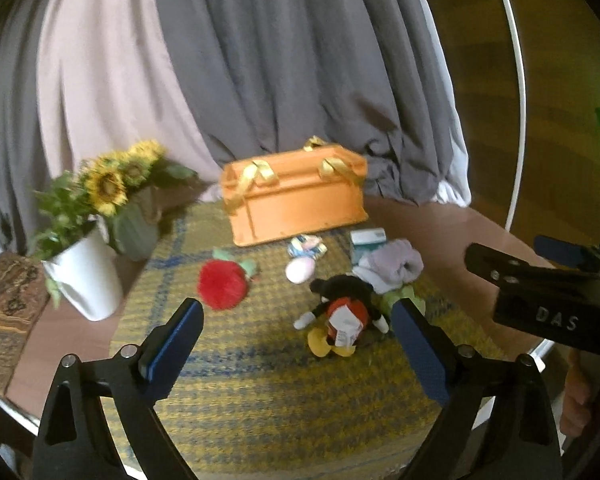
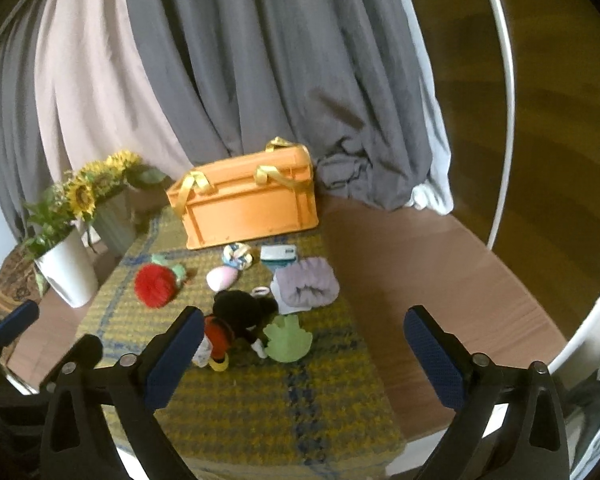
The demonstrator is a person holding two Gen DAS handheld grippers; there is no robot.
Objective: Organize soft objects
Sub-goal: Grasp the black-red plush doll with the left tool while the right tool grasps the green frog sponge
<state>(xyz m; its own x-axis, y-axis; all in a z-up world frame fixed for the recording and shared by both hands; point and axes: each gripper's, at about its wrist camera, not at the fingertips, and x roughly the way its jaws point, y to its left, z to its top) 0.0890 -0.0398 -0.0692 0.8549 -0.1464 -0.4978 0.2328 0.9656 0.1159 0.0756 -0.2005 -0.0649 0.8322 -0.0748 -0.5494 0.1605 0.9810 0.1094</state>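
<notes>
Soft things lie on a yellow and blue woven mat: a black mouse plush with red shorts, a fluffy red toy, a pink egg-shaped toy, a lilac fuzzy cloth, a green cloth and a knotted rope toy. An orange crate with gold ribbons stands behind them. My left gripper is open above the mat, before the plush. My right gripper is open, right of the plush.
A white vase of sunflowers and a grey-green vase stand at the left. A small teal and white box lies by the crate. Grey curtains hang behind. The brown round table has a white rim.
</notes>
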